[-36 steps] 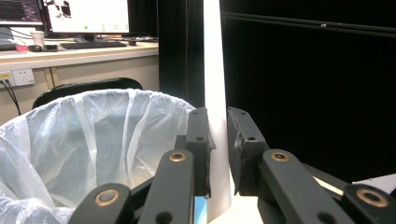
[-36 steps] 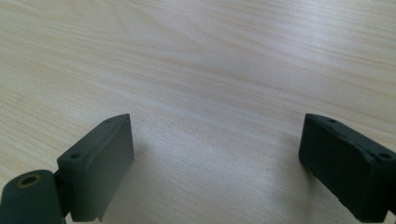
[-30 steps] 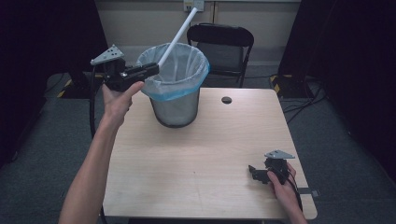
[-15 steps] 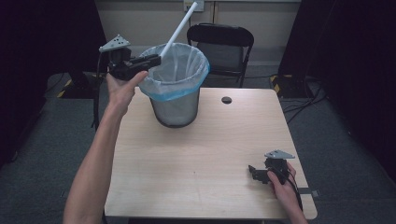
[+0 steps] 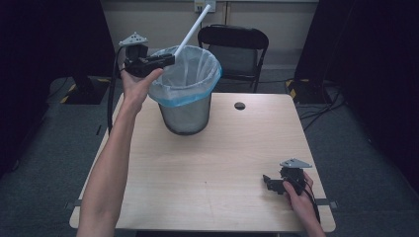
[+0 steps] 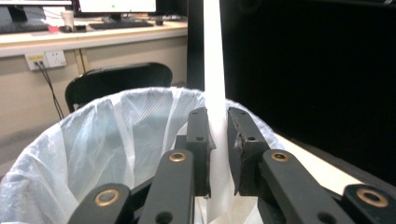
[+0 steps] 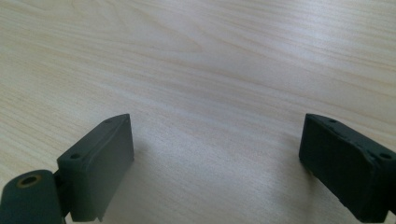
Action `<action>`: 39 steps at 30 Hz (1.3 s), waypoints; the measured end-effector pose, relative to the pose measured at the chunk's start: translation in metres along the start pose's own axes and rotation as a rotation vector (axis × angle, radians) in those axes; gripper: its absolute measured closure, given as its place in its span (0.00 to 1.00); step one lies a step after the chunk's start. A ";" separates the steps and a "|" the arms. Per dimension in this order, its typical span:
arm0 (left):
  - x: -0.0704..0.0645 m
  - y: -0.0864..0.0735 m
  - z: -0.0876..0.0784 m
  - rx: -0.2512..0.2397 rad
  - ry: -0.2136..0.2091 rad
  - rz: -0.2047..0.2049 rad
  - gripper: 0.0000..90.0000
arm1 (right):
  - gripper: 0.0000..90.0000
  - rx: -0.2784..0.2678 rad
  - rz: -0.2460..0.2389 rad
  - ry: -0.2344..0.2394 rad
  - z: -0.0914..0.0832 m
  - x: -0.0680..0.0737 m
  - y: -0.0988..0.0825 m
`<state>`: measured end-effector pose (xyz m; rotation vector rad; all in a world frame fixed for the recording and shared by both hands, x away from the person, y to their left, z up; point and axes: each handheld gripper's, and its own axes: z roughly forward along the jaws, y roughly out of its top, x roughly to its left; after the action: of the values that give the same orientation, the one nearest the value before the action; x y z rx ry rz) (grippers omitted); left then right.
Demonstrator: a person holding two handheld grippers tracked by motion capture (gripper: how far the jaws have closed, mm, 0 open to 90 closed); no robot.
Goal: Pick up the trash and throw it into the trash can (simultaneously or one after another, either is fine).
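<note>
A grey bin [image 5: 186, 116] lined with a white and blue plastic bag [image 5: 190, 79] stands on the far left part of the wooden table [image 5: 207, 163]. My left gripper [image 5: 168, 59] is held over the bin's left rim, shut on a long white tube [image 5: 190, 30] that slants up to the right. In the left gripper view the tube [image 6: 214, 70] rises between the closed jaws, above the bag [image 6: 93, 140]. My right gripper [image 5: 269, 182] rests low at the table's near right corner, open, with bare wood between its fingers [image 7: 100, 158].
A black folding chair [image 5: 232, 44] stands behind the table, close to the bin. A round cable hole [image 5: 239, 105] sits in the tabletop at the back. Cables lie on the floor at the right. A wall socket [image 6: 46, 58] is beyond the chair.
My left gripper has lifted the white tube higher and moved it slightly right over the bin's rim. The right gripper has stayed in place.
</note>
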<state>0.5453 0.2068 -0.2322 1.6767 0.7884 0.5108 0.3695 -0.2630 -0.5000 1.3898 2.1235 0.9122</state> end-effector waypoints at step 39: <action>-0.001 -0.002 -0.012 0.012 0.007 -0.053 0.23 | 0.10 0.000 -0.001 -0.002 0.000 0.000 0.000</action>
<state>0.5357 0.2144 -0.2308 1.6618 0.8404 0.4760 0.3695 -0.2629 -0.5001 1.3887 2.1229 0.9101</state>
